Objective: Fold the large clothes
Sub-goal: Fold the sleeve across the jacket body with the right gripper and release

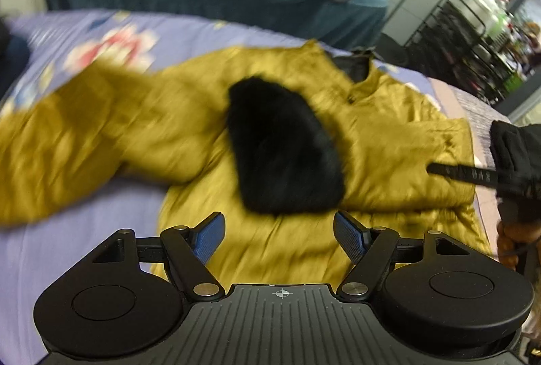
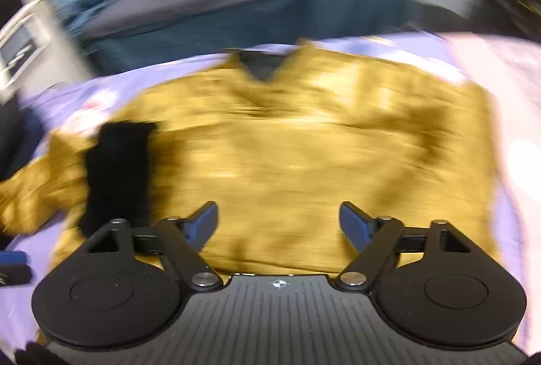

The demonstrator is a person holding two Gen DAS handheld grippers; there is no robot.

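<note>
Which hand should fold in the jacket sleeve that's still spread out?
Probably left. The spread sleeve of the mustard-yellow puffer jacket lies on the left gripper's side, over the lilac floral bedsheet. The right gripper hangs over the jacket's body. Both are open and empty.

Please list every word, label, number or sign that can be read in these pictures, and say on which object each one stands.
No text can be read with certainty.
Pale marks on the black strap over the yellow jacket: too blurred to read.
Crosshair sign, without letters, on the left gripper body and the right gripper body.
</note>
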